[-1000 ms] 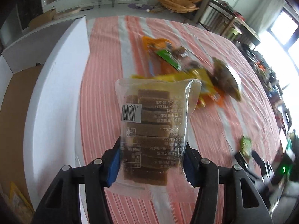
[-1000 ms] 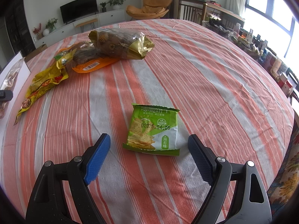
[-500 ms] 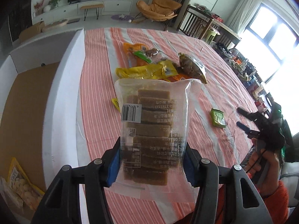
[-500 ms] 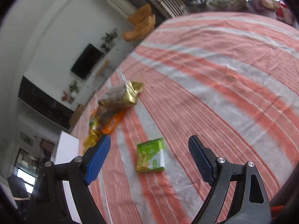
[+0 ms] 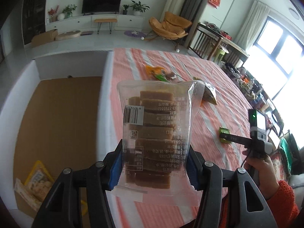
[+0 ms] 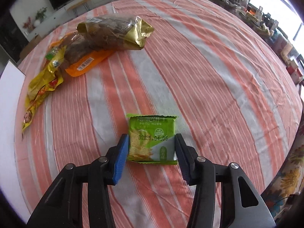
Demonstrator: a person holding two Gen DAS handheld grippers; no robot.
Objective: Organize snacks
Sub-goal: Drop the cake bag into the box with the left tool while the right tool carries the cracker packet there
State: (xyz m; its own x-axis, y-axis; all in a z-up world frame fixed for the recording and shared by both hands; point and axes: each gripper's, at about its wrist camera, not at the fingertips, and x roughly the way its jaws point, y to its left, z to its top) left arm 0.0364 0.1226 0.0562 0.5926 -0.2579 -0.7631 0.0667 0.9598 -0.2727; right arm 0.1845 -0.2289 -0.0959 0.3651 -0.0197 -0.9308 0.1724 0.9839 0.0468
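Observation:
My left gripper (image 5: 153,163) is shut on a clear bag of brown cake slices (image 5: 155,133) and holds it upright in the air beside the open white box (image 5: 102,102) with a cardboard floor. My right gripper (image 6: 151,153) is closed onto the sides of a small green cracker packet (image 6: 151,138) lying on the striped tablecloth (image 6: 209,66); its pads touch both edges. The right gripper and that packet (image 5: 225,133) also show in the left wrist view at the right.
A gold bag (image 6: 115,32), an orange packet (image 6: 85,64) and a yellow packet (image 6: 40,91) lie in a heap at the table's far left. Snack packs (image 5: 36,180) lie in the box's near corner. The table edge runs close on the right.
My left gripper has carried the cake bag leftward, closer to the box. My right gripper has come down and closed on the green packet, which lay loose between the open jaws before.

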